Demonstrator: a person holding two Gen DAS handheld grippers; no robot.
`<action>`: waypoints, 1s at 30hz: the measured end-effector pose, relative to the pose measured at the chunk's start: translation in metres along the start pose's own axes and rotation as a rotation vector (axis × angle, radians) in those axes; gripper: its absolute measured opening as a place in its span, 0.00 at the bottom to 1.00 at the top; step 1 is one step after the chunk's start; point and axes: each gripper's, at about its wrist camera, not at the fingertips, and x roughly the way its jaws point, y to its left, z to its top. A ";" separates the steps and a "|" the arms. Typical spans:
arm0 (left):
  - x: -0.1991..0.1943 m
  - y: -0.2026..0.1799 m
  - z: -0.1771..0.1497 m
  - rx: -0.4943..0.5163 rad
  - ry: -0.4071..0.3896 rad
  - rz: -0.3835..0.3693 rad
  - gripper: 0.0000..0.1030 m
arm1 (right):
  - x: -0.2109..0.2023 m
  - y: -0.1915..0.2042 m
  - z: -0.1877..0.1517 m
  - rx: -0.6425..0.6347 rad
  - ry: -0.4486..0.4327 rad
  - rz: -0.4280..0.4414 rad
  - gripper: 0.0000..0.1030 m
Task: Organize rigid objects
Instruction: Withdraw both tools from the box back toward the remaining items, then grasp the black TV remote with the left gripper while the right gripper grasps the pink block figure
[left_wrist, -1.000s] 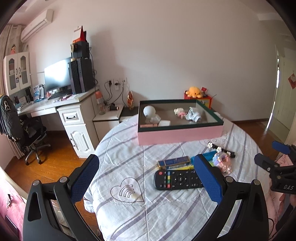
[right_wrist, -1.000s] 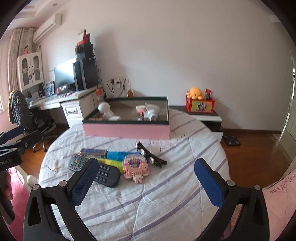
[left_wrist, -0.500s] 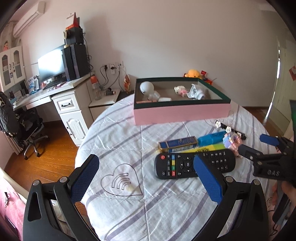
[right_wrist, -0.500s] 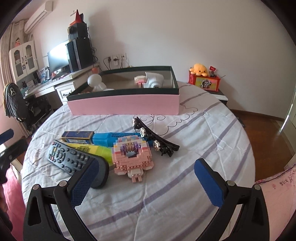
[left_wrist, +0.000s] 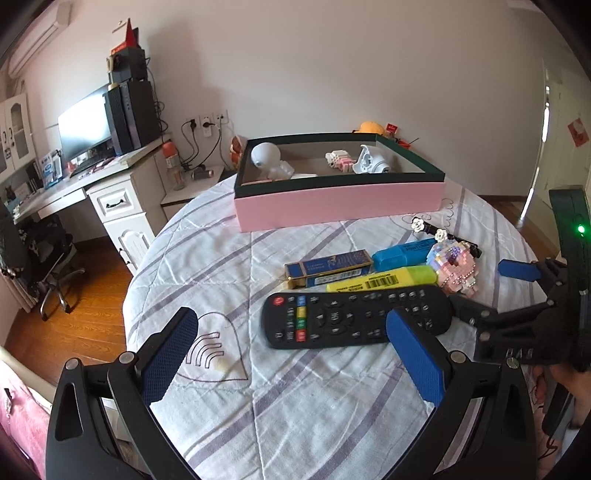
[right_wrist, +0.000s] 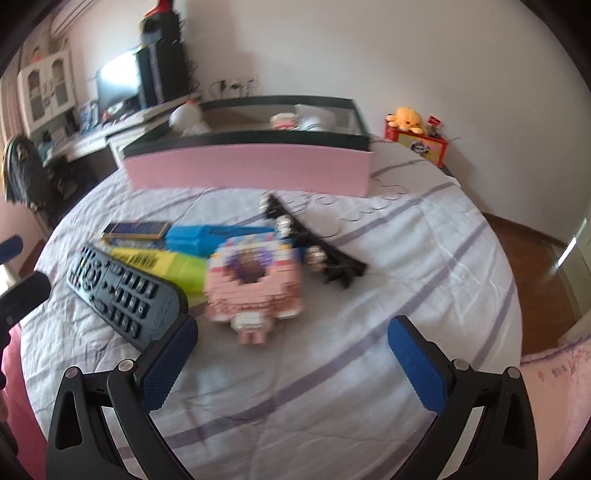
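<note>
Pink and low, the big box (left_wrist: 338, 205) sits at the far side of your round table (left_wrist: 221, 258), with a few small white toys inside it. In front of it a little pile waits on the striped cloth: a black remote (left_wrist: 354, 319), a yellow marker (left_wrist: 384, 282), a blue marker (left_wrist: 402, 251), a dark blue box (left_wrist: 327, 267), a pink block toy (right_wrist: 255, 284) and a black hair clip (right_wrist: 314, 240).

Your left gripper (left_wrist: 291, 363) is wide open and holds nothing. Its right finger is just over the near end of the remote.

Your right gripper (right_wrist: 291, 363) is wide open too, and holds nothing. The pink block toy lies just ahead of it, a bit blurry, touching the yellow marker.
</note>
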 end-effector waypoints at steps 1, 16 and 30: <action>-0.001 0.001 -0.001 -0.003 0.001 0.002 1.00 | 0.000 0.005 0.000 -0.007 0.001 0.016 1.00; 0.020 -0.011 -0.007 -0.072 0.084 0.020 1.00 | -0.014 -0.019 -0.010 0.021 -0.019 -0.021 1.00; 0.053 -0.028 -0.008 -0.059 0.182 0.107 1.00 | -0.004 -0.035 -0.006 0.052 -0.016 0.005 1.00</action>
